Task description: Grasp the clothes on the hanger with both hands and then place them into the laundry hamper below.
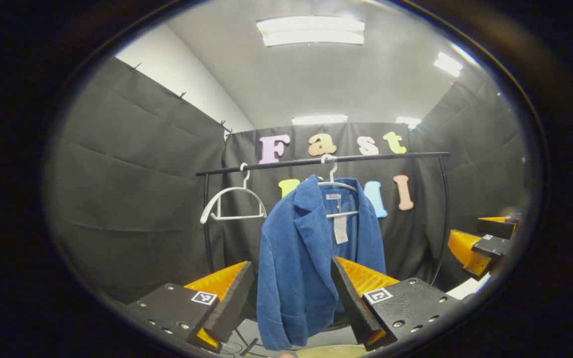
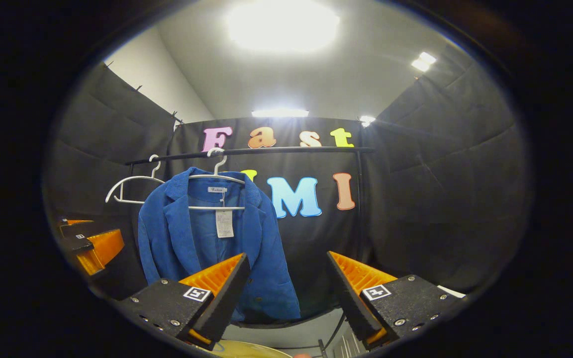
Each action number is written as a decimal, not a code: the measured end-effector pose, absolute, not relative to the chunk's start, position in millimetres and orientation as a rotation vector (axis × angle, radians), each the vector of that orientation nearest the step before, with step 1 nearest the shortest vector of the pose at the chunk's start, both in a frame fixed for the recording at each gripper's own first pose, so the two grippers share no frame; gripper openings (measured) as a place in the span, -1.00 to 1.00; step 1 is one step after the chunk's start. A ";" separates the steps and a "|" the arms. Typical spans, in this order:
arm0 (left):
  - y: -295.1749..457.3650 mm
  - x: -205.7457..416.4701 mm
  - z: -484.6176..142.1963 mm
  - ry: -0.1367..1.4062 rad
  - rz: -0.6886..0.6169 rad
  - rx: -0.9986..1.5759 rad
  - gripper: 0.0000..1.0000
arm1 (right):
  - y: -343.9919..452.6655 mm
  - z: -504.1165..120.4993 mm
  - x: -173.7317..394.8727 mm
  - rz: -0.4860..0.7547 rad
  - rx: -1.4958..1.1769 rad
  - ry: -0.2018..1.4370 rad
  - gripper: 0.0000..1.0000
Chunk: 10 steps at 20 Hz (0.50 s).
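Note:
A blue corduroy jacket [image 1: 301,258] hangs on a white hanger [image 1: 335,185] from a black rail [image 1: 316,161]; a paper tag dangles inside its collar. My left gripper [image 1: 291,271] is open and short of the jacket, its fingers framing the lower front. In the right gripper view the jacket [image 2: 207,243] hangs left of centre, and my right gripper [image 2: 286,263] is open, aimed just right of the jacket's hem. The right gripper [image 1: 485,238] also appears at the far right of the left gripper view, and the left gripper [image 2: 87,241] at the far left of the right one. A pale rim [image 2: 246,350] shows at the bottom edge.
An empty white hanger [image 1: 232,204] hangs on the rail left of the jacket. The rail's black uprights [image 1: 208,223] stand at both ends. Black cloth walls close the booth on all sides.

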<state>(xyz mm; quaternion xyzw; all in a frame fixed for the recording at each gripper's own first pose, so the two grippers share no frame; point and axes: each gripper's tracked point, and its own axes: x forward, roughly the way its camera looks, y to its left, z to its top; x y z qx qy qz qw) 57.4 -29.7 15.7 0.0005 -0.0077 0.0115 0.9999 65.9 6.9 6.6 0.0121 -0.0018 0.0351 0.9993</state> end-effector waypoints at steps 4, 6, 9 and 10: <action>-41.5 85.5 24.2 -0.031 0.037 -0.003 0.81 | 9.4 18.5 98.0 0.098 0.025 -0.037 0.89; -47.2 100.5 29.2 -0.045 0.045 -0.001 0.81 | 10.8 25.0 115.3 0.110 0.036 -0.054 0.89; -55.2 119.6 34.8 -0.062 0.063 0.008 0.81 | 16.2 30.6 144.1 0.136 0.060 -0.071 0.89; -58.4 126.2 36.1 -0.067 0.069 0.007 0.81 | 18.7 32.3 154.1 0.148 0.066 -0.077 0.89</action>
